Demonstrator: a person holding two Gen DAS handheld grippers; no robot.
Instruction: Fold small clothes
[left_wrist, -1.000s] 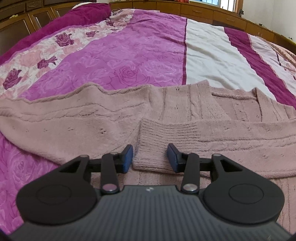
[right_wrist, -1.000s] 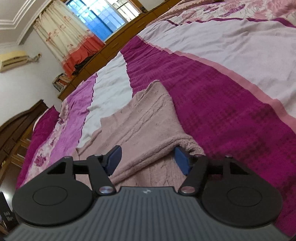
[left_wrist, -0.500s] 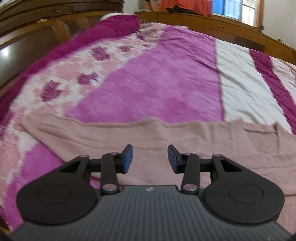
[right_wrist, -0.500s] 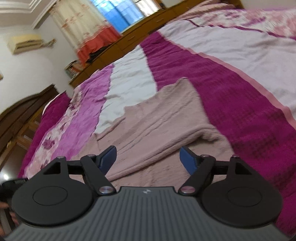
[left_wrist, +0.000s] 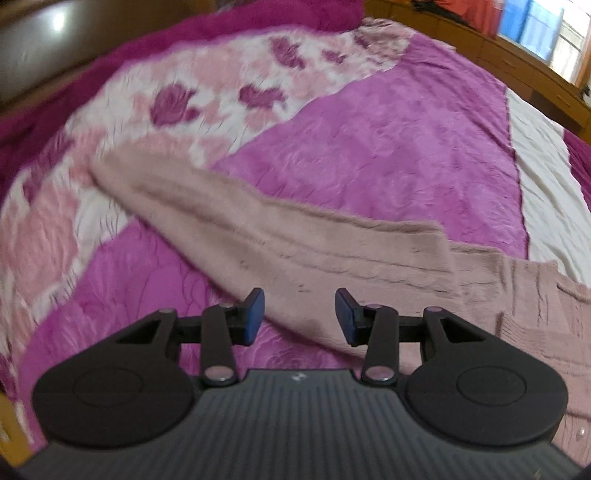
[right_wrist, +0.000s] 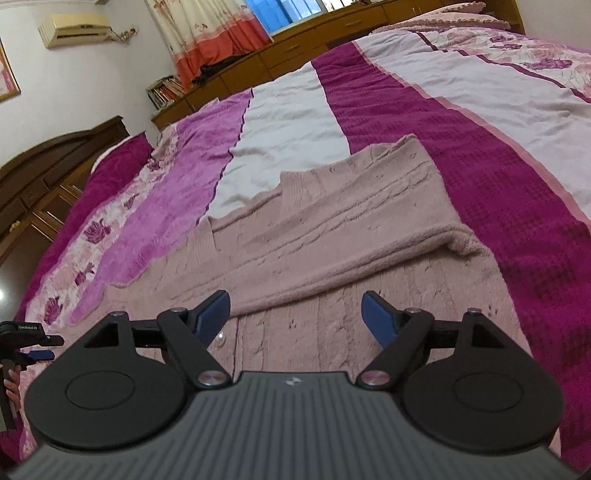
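- Left wrist view: the pink knit sweater (left_wrist: 332, 254) is seen spread on the bed (left_wrist: 388, 140), with one long sleeve (left_wrist: 207, 199) stretched out and away toward the floral band of the bedspread.
- The left gripper (left_wrist: 299, 315) is held partly open above the near edge of that sleeve; nothing is gripped, and the pads are seen apart from the knit.
- Right wrist view: the other sleeve (right_wrist: 351, 236) is found already laid across the sweater body, with a rolled fold at the right side.
- The right gripper (right_wrist: 295, 314) is held wide with nothing between the pads; it hangs over the body of the sweater below the folded sleeve.
- Handling, as judged: the knit is expected to be soft, limp and fairly light, with a fuzzy surface unlikely to slip. Stretching and sagging are to be expected if only one layer is pinched.
- Hold, as judged: the outstretched sleeve would best be taken near its cuff end, which is blurred here, both layers being pinched together.
- Containers: none are seen in either view.
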